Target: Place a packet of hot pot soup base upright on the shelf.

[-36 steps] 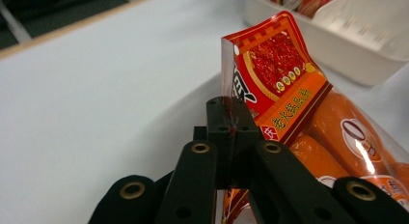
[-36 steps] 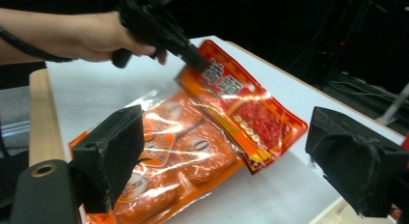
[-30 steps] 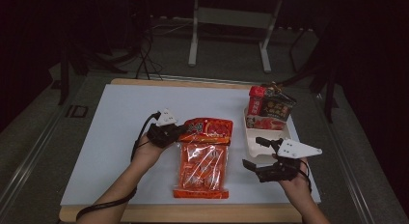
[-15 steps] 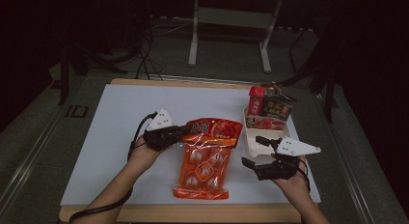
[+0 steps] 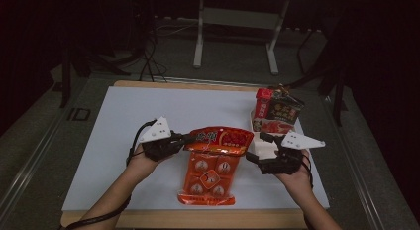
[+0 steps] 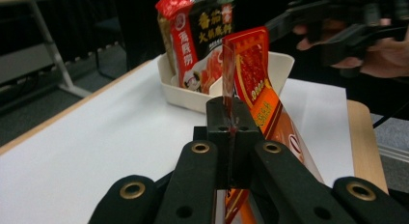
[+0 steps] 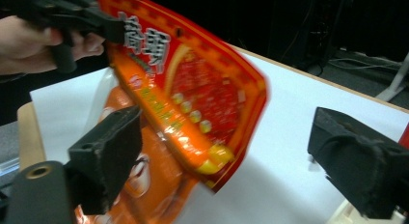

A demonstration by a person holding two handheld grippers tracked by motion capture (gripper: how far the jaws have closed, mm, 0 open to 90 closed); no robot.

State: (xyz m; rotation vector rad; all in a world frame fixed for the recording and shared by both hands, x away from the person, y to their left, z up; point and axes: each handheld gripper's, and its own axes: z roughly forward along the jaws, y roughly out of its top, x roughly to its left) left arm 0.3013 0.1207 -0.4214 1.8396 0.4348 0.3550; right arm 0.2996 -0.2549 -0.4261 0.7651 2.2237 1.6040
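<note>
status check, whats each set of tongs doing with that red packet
Left tongs shut on red packet's top edge, lifting it. Right tongs open beside its free corner. White tray of packets close behind, nothing blocking.

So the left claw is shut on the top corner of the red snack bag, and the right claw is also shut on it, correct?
Not quite. The left claw is shut on the red snack bag, but the right claw is open: in the right gripper view its jaws stand wide apart, with the bag's edge between them, not pressed.

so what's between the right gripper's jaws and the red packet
Nothing. In the right gripper view, the open right gripper faces the red packet's free corner across bare white table. The left gripper pinches the packet's other top corner.
</note>
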